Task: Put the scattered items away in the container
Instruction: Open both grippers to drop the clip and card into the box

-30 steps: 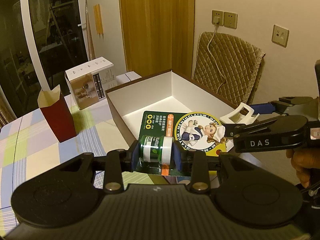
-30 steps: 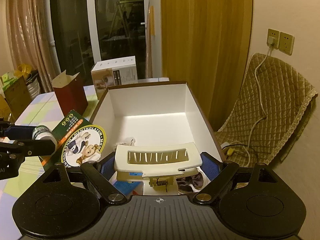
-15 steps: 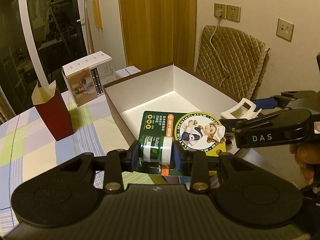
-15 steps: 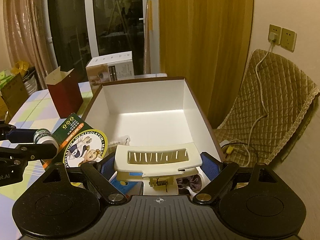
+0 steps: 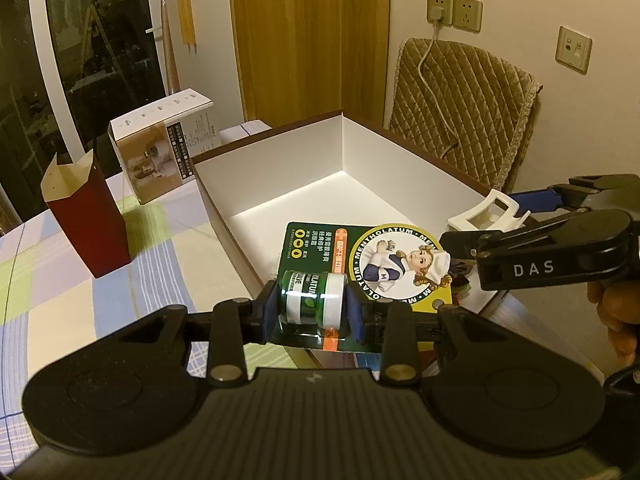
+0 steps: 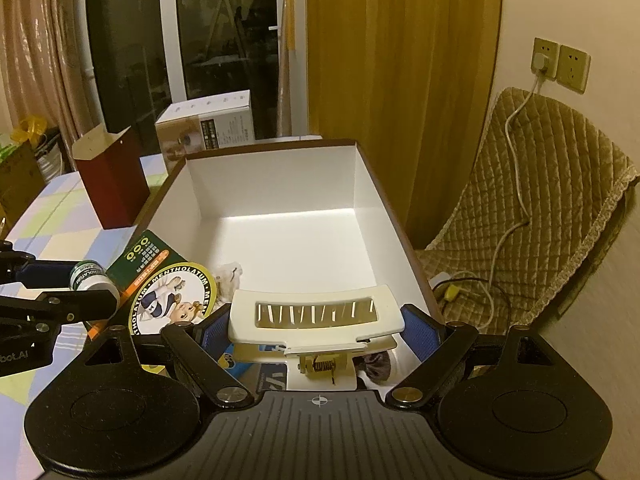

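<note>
My left gripper is shut on a green Mentholatum jar with a white lid, still fixed to its printed backing card. It hangs over the near left edge of the white-lined box. My right gripper is shut on a cream hair claw clip, held wide across its length over the box's near end. In the left wrist view the clip and the right gripper's arm show at the right. The jar and card show at the left of the right wrist view.
A dark red open carton and a white product box stand on the checked tablecloth left of the box. Small items lie in the box's near end, among them a dark scrunchie. A quilted chair stands at the right.
Both grippers have come forward and lower toward the box, which now looks larger and closer. Both grips are unchanged.
</note>
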Available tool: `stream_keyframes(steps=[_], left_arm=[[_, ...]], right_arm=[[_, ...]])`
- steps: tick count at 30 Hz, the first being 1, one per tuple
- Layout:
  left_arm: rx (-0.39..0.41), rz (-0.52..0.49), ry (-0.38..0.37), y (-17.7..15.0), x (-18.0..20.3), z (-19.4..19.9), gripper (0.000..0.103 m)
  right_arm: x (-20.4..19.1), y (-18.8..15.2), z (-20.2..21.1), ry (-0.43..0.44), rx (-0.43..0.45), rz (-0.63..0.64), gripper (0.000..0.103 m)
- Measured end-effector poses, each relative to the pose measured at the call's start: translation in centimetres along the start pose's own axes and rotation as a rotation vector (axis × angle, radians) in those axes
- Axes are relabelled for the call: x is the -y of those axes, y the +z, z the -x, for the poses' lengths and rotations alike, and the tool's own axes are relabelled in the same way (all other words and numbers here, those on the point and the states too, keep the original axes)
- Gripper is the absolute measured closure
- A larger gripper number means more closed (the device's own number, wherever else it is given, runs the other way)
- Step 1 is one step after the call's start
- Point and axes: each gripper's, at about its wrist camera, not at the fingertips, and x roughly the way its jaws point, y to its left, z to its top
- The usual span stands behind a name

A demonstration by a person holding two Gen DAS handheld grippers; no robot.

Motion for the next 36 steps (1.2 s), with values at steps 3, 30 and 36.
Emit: stream_keyframes(steps=[3, 30, 36], left_arm=[[-0.007, -0.004, -0.016, 0.1, -0.1, -0.5, 0.072], [0.032, 0.054, 0.051, -0.7, -2.5, 2.0, 0.058], [0.027, 0.075, 0.06, -1.5, -3.0, 2.2, 0.055]], right_arm=[[0.1, 0.0, -0.2, -0.001, -0.001, 0.001, 0.014], [-1.4, 0.6, -0.8, 0.07, 0.028, 0.021, 0.014], [-0.9, 0.4, -0.1, 0.054, 0.069, -0.003, 0.0]])
